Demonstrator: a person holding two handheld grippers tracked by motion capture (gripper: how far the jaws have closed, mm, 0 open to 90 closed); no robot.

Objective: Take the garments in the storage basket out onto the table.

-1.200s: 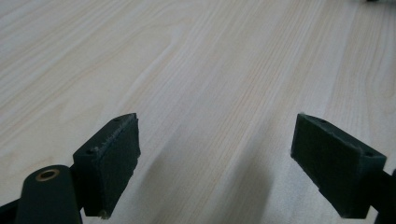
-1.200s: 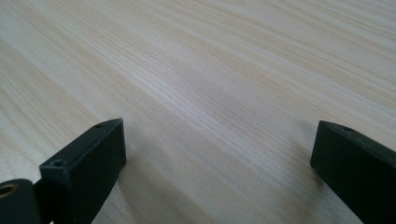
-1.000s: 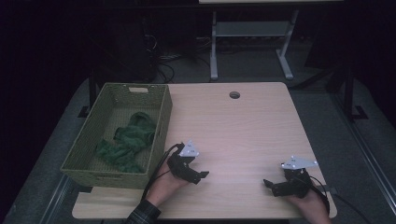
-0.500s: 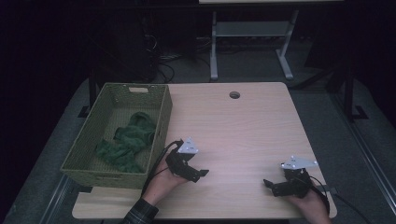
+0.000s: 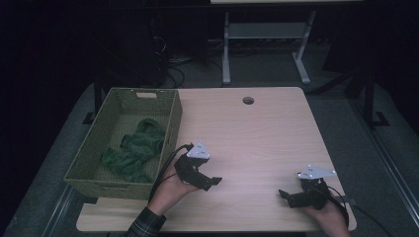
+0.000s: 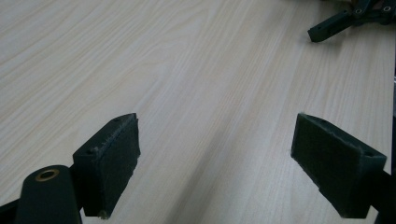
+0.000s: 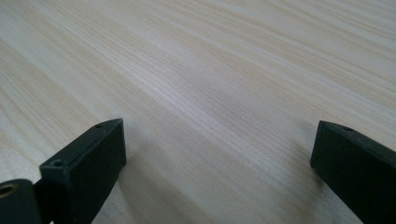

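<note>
Both grippers are hovering low over the pale, fine-grained wooden table [image 5: 257, 133]. The left gripper [image 5: 210, 182] is sitting just beside the woven green basket [image 5: 94, 148], its flat black pads [image 6: 109, 163] spread wide with nothing between them. The right gripper [image 5: 286, 196] — near the front right corner — is gaping just as wide. A crumpled green cloth [image 5: 136, 150] is lying in the basket.
</note>
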